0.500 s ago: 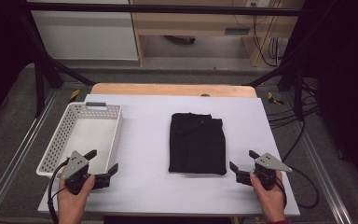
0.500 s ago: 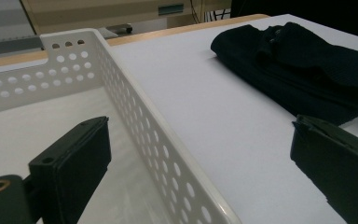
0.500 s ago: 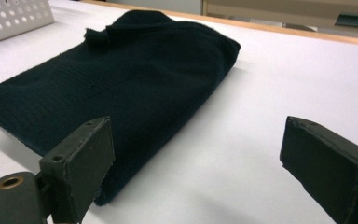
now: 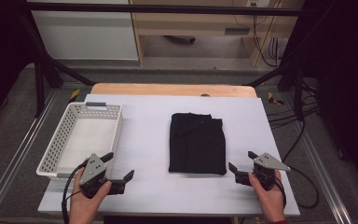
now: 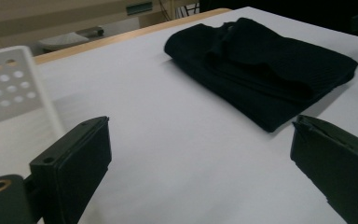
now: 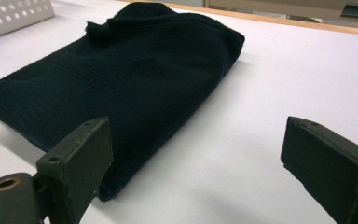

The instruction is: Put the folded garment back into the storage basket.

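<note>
Near the table's (image 4: pixel 149 140) front edge I hold both grippers with jaws spread wide and nothing between them: my left gripper (image 4: pixel 119 169) by the front left corner, my right gripper (image 4: pixel 242 163) toward the front right. Between them, mid-table, lies the folded black sweater (image 4: pixel 197 143), its near right corner just beside my right gripper. The white basket (image 4: pixel 85 138) stands along the left edge.

- A white perforated basket (image 4: pixel 60 140) sits on the left part of the counter (image 4: pixel 144 135), empty, with a grey handle on its far rim.
- The counter has a white top and a wooden strip along its far edge.
- Black cables (image 4: pixel 284 116) lie on the floor to the right.
</note>
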Demonstrator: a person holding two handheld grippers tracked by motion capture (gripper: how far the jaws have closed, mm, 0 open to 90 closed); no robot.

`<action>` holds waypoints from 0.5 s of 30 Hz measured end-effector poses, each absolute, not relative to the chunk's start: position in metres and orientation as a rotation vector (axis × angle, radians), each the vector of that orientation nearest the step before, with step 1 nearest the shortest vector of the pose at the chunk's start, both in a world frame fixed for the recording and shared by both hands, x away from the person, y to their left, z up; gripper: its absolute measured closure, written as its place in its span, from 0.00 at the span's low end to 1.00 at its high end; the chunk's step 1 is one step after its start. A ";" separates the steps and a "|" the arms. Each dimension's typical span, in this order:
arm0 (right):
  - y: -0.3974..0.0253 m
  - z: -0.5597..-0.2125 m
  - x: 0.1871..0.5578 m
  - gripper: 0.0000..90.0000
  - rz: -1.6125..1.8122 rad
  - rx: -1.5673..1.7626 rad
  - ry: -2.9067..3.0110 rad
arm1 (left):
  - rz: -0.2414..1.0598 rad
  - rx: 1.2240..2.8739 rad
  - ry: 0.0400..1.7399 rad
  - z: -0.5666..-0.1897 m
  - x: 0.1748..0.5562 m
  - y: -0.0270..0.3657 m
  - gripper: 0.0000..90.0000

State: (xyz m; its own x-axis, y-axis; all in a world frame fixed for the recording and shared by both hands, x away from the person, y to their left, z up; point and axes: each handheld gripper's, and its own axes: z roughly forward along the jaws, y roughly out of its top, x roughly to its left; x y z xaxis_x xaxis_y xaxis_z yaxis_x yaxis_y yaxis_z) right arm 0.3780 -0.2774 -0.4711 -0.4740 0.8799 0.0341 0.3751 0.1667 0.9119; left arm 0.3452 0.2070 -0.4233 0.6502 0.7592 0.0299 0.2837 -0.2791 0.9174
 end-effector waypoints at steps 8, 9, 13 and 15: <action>-0.279 -0.470 0.377 0.10 1.284 1.182 1.933 | 0.506 1.980 0.710 -0.441 0.349 0.150 0.06; -0.279 -0.470 0.377 0.10 1.285 1.183 1.933 | 0.506 1.997 0.698 -0.443 0.351 0.144 0.06; -0.279 -0.470 0.376 0.10 1.288 1.181 1.935 | 0.491 2.026 0.685 -0.447 0.360 0.129 0.06; -0.279 -0.470 0.376 0.10 1.287 1.181 1.937 | 0.486 2.043 0.681 -0.449 0.365 0.123 0.06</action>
